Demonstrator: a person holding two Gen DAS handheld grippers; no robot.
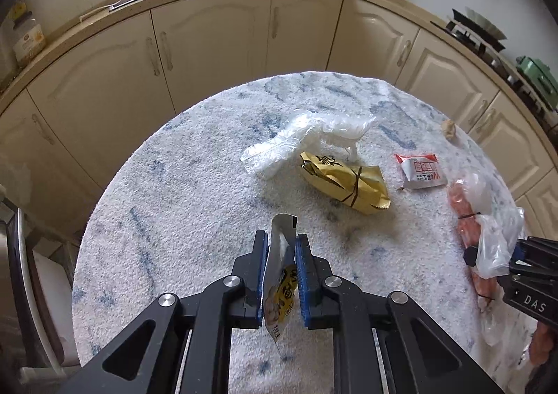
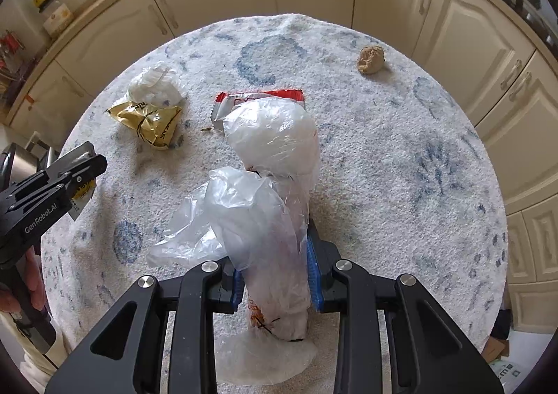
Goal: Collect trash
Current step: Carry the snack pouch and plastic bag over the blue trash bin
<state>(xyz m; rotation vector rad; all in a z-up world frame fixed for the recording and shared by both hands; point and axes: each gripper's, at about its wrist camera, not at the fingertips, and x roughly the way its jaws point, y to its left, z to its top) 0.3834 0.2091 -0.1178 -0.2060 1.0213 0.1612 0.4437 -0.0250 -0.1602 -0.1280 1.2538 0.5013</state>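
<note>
Clamping a silver-and-yellow sachet [image 1: 280, 275] between its blue pads, the left gripper [image 1: 281, 244] hangs over the near part of a round table covered in a white-and-blue cloth [image 1: 181, 191], its jaws pinched tight on the foil. The right gripper [image 2: 275, 261] is closed on a clear plastic bag [image 2: 268, 205] that appears to hold pinkish sausages, the bag standing up between its fingers over the table's near edge.

Collection looks about half done, judging by what lies loose. Taking the gold snack wrapper [image 1: 345, 184] as the landmark: a crumpled clear film [image 1: 307, 139] touches its far side, a red-and-white packet [image 1: 420, 171] lies apart to its right, and a small brown lump [image 1: 449, 129] sits farther right again, close to the table's far rim. No bin or collecting bag shows in either view, so where the held pieces should go cannot be told.

Open cloth spreads to the left of the gold wrapper and between it and the sachet, giving free room to travel. Cream cabinet doors [image 1: 209, 38] curve behind the table with a gap between, and the cloth's rim falls away on every side, so the lump near that rim risks being nudged off.
</note>
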